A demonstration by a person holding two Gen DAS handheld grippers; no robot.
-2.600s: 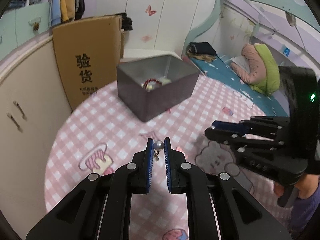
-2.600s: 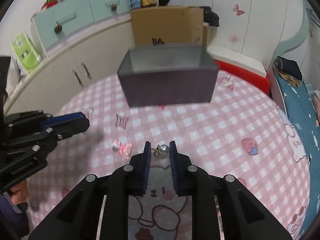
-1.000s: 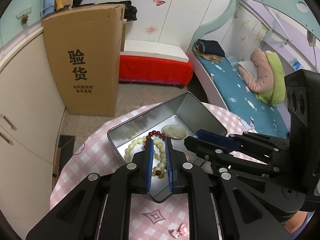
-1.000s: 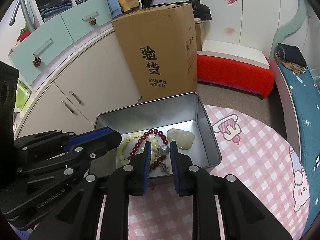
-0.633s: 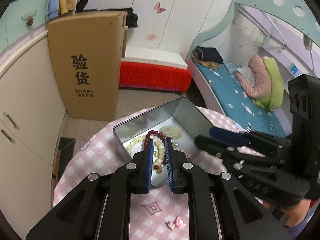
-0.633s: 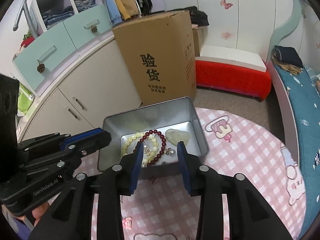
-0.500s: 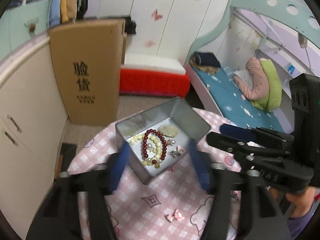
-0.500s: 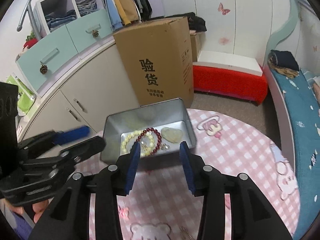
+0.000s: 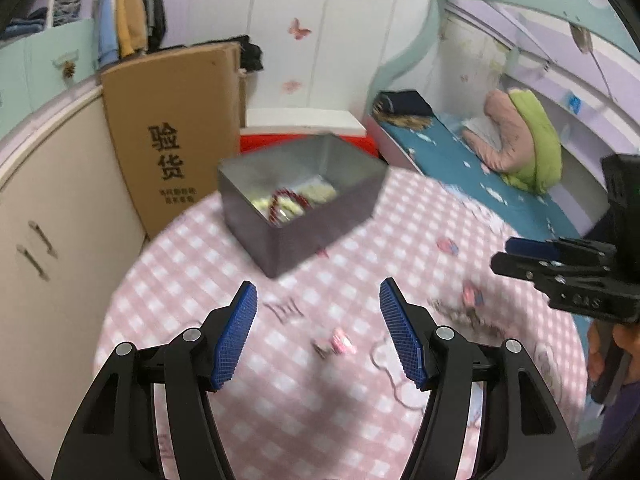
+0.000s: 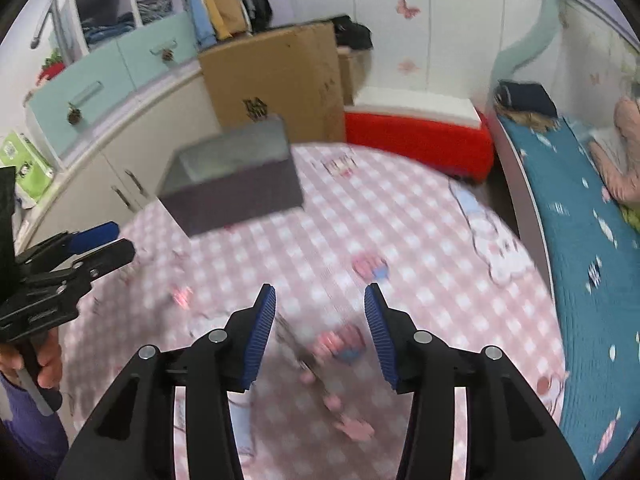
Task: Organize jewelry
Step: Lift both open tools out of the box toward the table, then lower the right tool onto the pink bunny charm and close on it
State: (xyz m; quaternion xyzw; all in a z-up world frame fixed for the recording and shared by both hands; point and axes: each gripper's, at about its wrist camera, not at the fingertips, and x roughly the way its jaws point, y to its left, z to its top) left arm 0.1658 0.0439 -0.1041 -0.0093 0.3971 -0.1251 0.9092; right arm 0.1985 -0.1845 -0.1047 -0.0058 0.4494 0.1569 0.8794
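Grippers: left gripper (image 9: 318, 312) released, right gripper (image 10: 320, 312) opening, empty; one tin (image 9: 320, 216), one red bracelet (image 9: 286, 200) inside

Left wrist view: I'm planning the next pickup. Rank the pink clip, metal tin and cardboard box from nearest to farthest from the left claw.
1. Pink clip, on the tablecloth just ahead.
2. Metal tin, mid-table.
3. Cardboard box, beyond the table, left.

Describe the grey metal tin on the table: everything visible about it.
The tin is a rectangular, open-topped box of dull grey metal with tall plain walls and no lid in view. It sits upright on the pink checked tablecloth, towards the far edge, one corner facing the left wrist camera. Inside lie pale beads and a dark red bead bracelet. Neither gripper touches it.
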